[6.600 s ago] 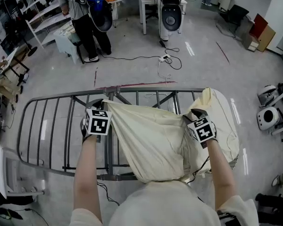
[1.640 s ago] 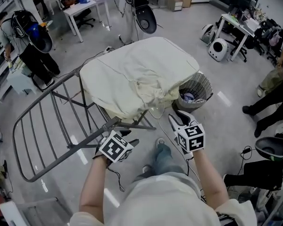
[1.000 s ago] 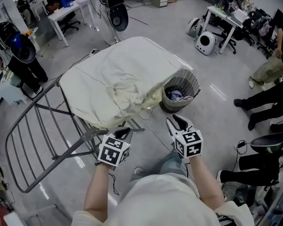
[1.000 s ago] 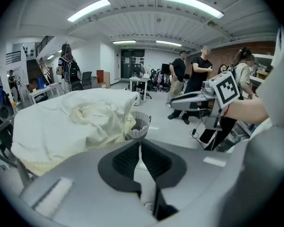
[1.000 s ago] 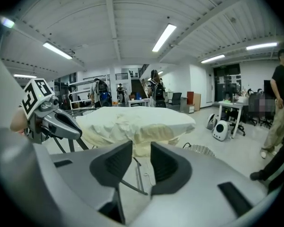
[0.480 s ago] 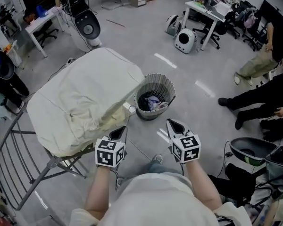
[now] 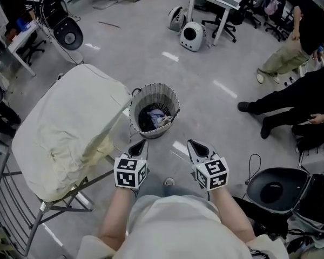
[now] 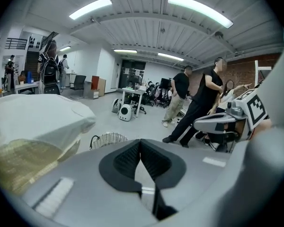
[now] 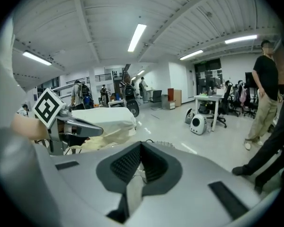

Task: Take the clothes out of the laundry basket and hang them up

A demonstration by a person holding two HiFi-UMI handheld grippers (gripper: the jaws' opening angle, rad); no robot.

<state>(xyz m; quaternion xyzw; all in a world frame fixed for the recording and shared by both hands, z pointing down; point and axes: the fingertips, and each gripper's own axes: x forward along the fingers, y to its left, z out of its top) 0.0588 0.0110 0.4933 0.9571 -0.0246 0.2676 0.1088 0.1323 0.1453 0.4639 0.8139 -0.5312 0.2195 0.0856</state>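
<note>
1. Left hand-held gripper (image 7: 139,145): clenched, empty, near the laundry basket (image 7: 170,97).
2. Right hand-held gripper (image 7: 195,146): clenched, empty, near the basket.
3. Clothes (image 7: 155,117): inside the basket.
4. Cream sheet (image 7: 65,128): draped left of the basket.

- Letters, brand names, numbers: none can be read in any view.
- Left gripper (image 7: 140,144): black-and-white square markers (image 7: 130,172) on its block. They are coded patterns only, with no characters.
- Right gripper (image 7: 193,144): the same kind of coded pattern on its block, with no characters.
- Floor, furniture, laundry basket (image 7: 154,112): no legible label or sign. Any print there is too small to make out.
</note>
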